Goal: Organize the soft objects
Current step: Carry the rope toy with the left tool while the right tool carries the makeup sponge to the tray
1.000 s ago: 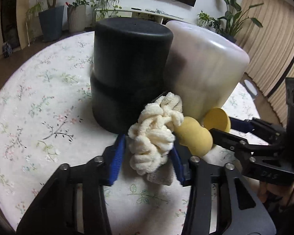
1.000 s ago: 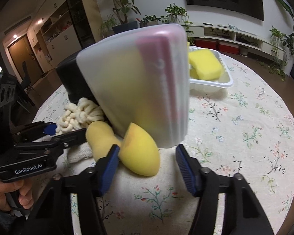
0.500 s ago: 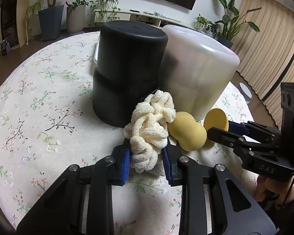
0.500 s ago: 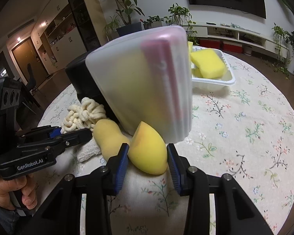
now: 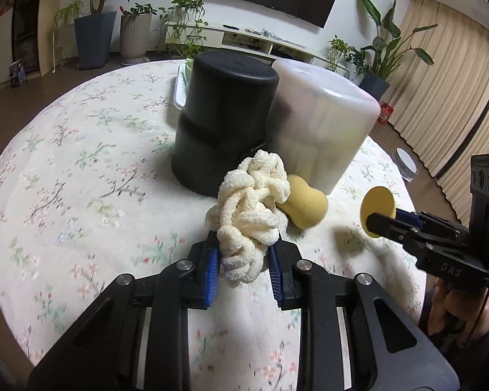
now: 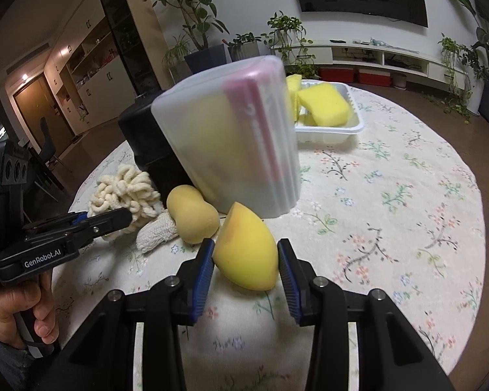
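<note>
Left wrist view: the cream knotted yarn bundle (image 5: 249, 215) is pinched between the blue pads of the left gripper (image 5: 244, 272), whose jaws stand narrow and pressed into its lower loops; the jaws closed onto it within the last second. The bundle hangs above the flowered tablecloth (image 5: 81, 195), in front of an upturned black tub (image 5: 225, 120). Just right of the bundle lies a tan peanut-shaped sponge (image 5: 304, 205), close against the foot of a frosted translucent container (image 5: 322, 123) that stands beside the black tub. Further right, the right gripper comes in side-on with a yellow teardrop sponge (image 5: 376, 205) at its tip, a hand (image 5: 446, 306) below on the handle.

From the right wrist view, that yellow teardrop sponge (image 6: 247, 249) sits between the pads of the right gripper (image 6: 246, 270), both pads against its sides, the jaws having lately drawn in around it. It looks slightly lifted off the cloth, though motion blur makes that hard to judge. Behind it stands the frosted container (image 6: 231, 137), showing pink and yellow shapes through its wall. The tan sponge (image 6: 192, 213) rests to the left, with a small pale knitted piece (image 6: 156, 233) touching it. Beyond the container, a white tray (image 6: 326, 130) holds yellow block sponges (image 6: 322, 106). The left gripper (image 6: 127, 216) and its hand (image 6: 19, 309) show at the left edge.
</note>
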The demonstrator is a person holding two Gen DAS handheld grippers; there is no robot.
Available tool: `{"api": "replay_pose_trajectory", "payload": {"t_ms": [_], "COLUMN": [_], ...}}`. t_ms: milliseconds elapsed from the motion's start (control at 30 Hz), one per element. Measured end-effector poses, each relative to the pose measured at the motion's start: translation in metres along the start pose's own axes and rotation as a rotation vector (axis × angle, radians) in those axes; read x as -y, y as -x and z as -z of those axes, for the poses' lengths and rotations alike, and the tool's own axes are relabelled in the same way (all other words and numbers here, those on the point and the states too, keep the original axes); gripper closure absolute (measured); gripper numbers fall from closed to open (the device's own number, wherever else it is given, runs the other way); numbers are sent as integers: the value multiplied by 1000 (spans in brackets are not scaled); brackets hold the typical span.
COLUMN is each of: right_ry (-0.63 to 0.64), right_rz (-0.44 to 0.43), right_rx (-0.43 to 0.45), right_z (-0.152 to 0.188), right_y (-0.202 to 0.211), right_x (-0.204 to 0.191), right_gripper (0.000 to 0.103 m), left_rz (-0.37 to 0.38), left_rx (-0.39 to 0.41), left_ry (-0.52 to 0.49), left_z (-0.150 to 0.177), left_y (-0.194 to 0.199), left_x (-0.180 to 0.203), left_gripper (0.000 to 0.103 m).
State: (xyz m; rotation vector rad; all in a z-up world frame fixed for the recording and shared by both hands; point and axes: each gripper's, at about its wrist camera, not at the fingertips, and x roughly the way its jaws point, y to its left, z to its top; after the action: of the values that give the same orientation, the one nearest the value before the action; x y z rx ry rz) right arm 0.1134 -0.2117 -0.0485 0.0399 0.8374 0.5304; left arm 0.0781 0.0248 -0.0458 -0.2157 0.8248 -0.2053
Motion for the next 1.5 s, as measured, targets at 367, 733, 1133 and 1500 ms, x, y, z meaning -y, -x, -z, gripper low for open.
{"api": "replay_pose_trajectory", "payload": {"t_ms": [367,733,1133,1500], "right_ry": [-64,-79,5,95], "right_rz": [61,181,262,212], "right_rx": [36,115,154,99], "right_z": [9,-27,-95,-197], "right_y": [50,104,113,55], "right_x": [27,84,104,106], "right_gripper": [61,61,61,61], "left_rz": [-49,-107,-121,-69], "left_rx": [60,151,184,11], "left_ry": [6,-2,-99,-280], "left_z": [9,-39,-120,-192], "left_y": [50,93,98,6], "left_x": [-10,-37,-34,-5], "left_gripper": [79,79,79,79]}}
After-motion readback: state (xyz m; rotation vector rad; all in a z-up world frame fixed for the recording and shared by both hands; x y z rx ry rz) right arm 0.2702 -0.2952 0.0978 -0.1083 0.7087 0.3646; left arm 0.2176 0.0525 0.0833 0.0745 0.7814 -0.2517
